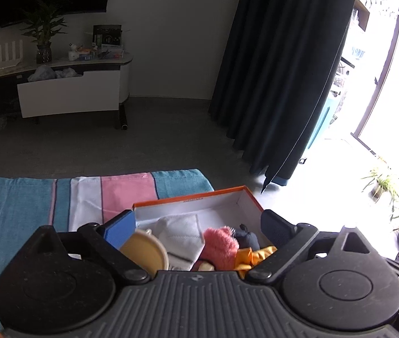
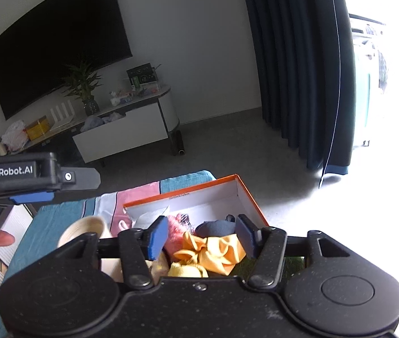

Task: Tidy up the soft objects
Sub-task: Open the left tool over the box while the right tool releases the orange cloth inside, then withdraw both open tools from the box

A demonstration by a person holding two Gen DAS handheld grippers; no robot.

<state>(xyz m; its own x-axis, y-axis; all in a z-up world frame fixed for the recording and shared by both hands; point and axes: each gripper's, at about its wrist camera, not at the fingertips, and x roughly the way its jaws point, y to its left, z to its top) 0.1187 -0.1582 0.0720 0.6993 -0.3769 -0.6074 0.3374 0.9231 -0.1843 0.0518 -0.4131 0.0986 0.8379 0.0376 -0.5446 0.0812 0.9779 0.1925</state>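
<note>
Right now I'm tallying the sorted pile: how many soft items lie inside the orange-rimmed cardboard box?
5 visible: folded white cloth at the left, fluffy pink item mid-box, dark navy pouch behind, orange-yellow fabric at front right, pale yellow piece nearest. Others may be hidden underneath.

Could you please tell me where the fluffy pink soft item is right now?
The fluffy pink soft item lies inside the orange-rimmed cardboard box, between the folded white cloth and the crumpled yellow fabric.
</note>
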